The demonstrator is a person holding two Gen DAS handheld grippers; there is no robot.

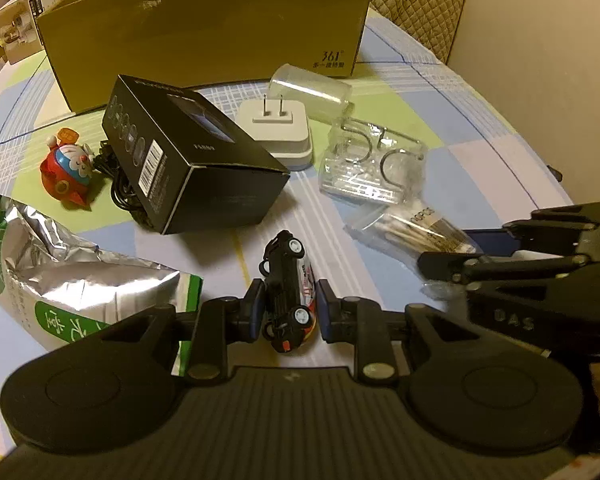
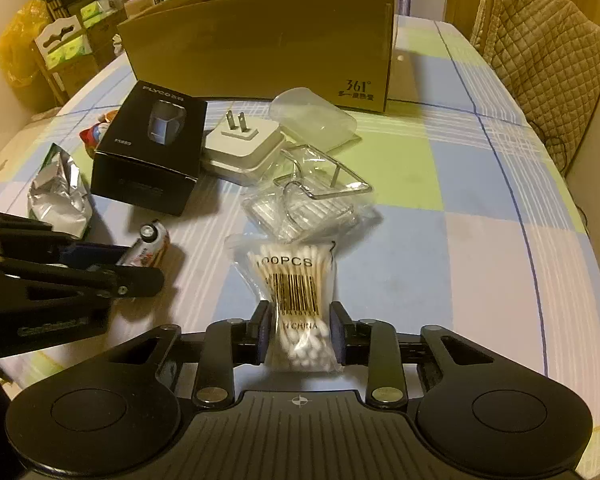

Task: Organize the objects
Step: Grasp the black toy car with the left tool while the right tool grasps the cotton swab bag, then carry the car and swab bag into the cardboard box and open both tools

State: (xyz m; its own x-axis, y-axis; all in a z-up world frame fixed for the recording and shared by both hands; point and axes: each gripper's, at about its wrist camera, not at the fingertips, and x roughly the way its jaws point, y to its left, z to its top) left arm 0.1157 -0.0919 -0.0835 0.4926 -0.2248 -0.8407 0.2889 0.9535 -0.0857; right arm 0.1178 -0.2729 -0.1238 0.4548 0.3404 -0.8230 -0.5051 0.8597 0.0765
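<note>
My left gripper is shut on a small black and white toy car lying on its side, low over the checked tablecloth. It also shows in the right wrist view, with the left gripper beside it. My right gripper is shut on a clear bag of cotton swabs; the bag also shows in the left wrist view, with the right gripper on it. An open cardboard box stands at the back of the table.
On the table lie a black shaver box, a white plug adapter, a clear cup on its side, a clear plastic holder, a red Doraemon toy and a foil bag. A quilted chair stands back right.
</note>
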